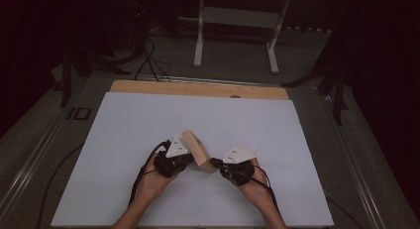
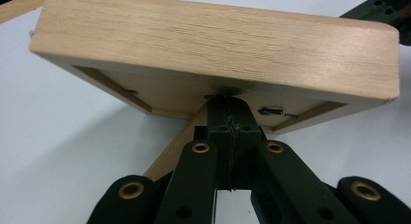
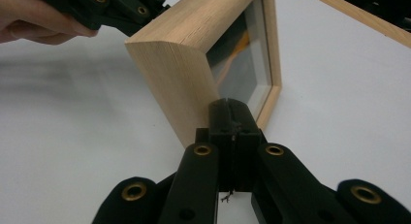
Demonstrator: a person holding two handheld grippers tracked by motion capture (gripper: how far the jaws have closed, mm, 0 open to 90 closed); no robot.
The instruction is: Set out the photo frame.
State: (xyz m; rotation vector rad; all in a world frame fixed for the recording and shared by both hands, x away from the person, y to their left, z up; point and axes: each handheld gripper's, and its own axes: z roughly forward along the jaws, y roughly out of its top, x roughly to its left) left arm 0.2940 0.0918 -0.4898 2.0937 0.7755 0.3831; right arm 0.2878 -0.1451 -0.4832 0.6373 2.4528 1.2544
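Looking at a pale wooden picture frame (image 1: 196, 150) with glass front and deep sides, standing tilted near the counter's (image 1: 124, 125) middle. I see my left gripper (image 2: 228, 105) pressed together against its back and my right gripper (image 3: 228, 110) pressed together at its corner. White surface lies open all round; I read no writing.

The high view looks forward and down on the white table (image 1: 124, 140). Both gripper views sit close, sharing the light wooden picture frame (image 2: 213, 44) from opposite sides.
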